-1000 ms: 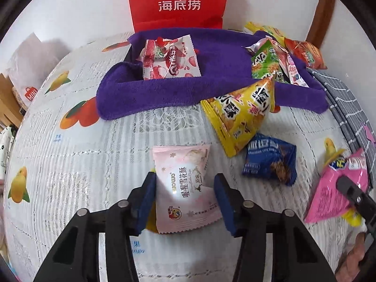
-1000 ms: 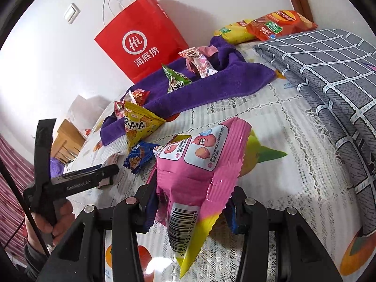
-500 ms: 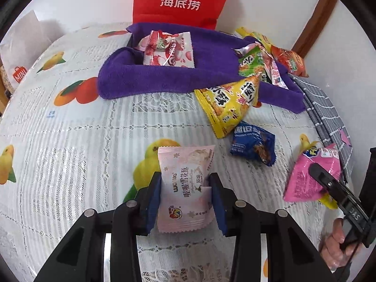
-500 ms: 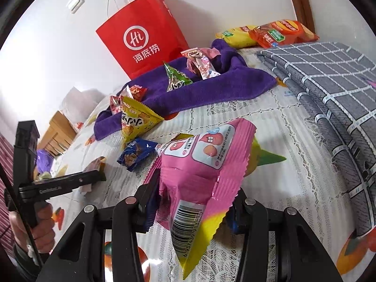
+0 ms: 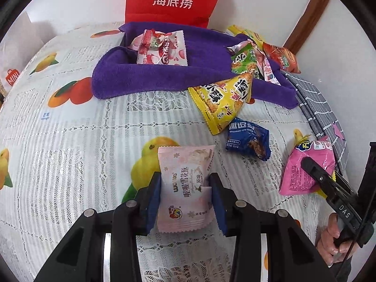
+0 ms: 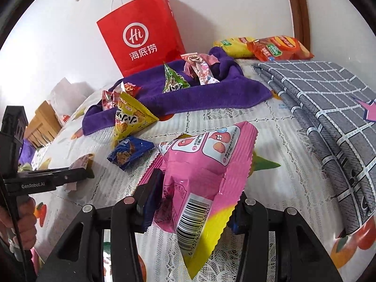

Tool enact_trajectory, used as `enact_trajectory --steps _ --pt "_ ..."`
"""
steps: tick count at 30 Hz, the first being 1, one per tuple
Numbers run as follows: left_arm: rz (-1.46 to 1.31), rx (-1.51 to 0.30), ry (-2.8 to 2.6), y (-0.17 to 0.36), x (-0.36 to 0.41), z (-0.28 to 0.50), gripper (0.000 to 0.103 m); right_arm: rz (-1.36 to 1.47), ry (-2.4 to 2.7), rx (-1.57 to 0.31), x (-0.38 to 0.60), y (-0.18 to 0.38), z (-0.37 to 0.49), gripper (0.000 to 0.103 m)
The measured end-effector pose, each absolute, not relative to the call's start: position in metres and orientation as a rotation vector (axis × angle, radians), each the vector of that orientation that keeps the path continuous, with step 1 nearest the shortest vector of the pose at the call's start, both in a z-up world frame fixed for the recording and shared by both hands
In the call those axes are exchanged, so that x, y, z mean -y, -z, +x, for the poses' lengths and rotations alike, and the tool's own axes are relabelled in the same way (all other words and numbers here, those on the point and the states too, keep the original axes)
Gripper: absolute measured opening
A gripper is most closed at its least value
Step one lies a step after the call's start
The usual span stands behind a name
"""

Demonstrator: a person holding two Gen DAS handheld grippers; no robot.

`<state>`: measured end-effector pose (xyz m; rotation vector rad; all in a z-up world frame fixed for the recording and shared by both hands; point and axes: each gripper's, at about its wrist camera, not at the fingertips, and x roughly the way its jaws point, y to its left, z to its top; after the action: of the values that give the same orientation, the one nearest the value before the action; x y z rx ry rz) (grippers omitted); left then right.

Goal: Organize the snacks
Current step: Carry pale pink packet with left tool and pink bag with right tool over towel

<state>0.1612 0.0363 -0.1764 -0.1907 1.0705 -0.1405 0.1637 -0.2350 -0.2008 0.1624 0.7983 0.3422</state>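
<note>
While the left gripper (image 5: 185,195) looks down at the table, its two blue pads press on the sides of a pale pink flat snack packet (image 5: 185,188), so it is holding that packet. The packet's long side points away from the tool, toward the folded purple towel (image 5: 164,80) far across the fruit-print tablecloth (image 5: 70,145). One red-and-white candy packet (image 5: 162,51) lies on the towel. One yellow triangle snack bag (image 5: 223,101) leans at the towel's near edge, and one small dark blue cookie packet (image 5: 248,141) lies just in front of it. Both sit between the held packet and the right part of the towel. One red paper bag (image 5: 174,0) stands behind the towel.

From the right view, the right gripper (image 6: 195,202) is squeezed shut on one bright pink crinkly snack bag (image 6: 202,171), barcode end toward the camera. The towel lies ahead and a bit left, with one green triangle packet (image 6: 175,81) on it. One grey checked cloth (image 6: 329,117) lies on the right. I think both packets go to the towel next, and the right hand looks nearer to it.
</note>
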Motion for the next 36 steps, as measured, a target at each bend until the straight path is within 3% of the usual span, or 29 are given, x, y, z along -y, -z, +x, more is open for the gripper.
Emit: enact_trajectory --steps 10,19,27,36 --pt "-0.218 -1.070 0.221 0.172 -0.043 0.154 0.037 0.120 -0.289 -0.774 0.230 0.190 0.151 0.043" --pt "-0.205 -1.011 0.245 0.136 -0.056 0.163 0.037 0.157 -0.314 -0.724 0.217 0.138 0.155 0.043" --pt "-0.193 -0.946 0.212 0.096 -0.067 0.198 0.037 0.187 -0.312 -0.669 0.217 0.073 0.198 0.043" --pt "-0.171 -0.879 0.149 0.059 -0.077 0.259 0.037 0.186 -0.274 -0.663 0.213 0.042 0.265 0.043"
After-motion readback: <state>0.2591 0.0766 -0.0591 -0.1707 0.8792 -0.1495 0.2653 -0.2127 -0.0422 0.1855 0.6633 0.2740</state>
